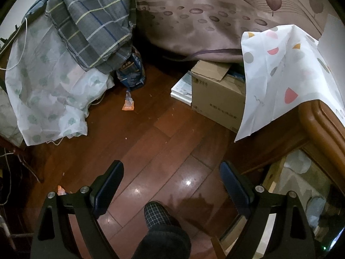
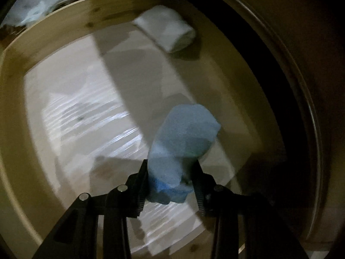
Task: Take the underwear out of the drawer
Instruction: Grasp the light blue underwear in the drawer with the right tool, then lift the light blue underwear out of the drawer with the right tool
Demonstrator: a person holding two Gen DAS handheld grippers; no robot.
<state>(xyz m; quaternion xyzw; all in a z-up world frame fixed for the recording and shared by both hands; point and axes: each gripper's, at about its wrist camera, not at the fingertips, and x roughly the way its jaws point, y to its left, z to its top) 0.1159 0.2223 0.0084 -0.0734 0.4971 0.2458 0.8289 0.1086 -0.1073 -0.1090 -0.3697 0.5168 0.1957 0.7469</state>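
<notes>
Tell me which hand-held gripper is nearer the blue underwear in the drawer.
Right. The right hand-held gripper has its pads closed on the blue underwear inside the drawer. The left hand-held gripper hangs open over the wooden floor, beside the drawer.

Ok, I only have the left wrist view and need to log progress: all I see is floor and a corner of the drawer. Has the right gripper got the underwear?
Observer: Yes. The right gripper has its fingers pressed on the light blue underwear.
Operator: Is it out of the drawer?
Observer: Not yet. The blue bundle hangs over the pale drawer floor, inside the wooden walls.
Operator: Anything else left in there?
Observer: A rolled white cloth lies near the far wall, apart from the blue piece.
Operator: And my left gripper?
Observer: The left gripper is open and empty over the wood floor.
</notes>
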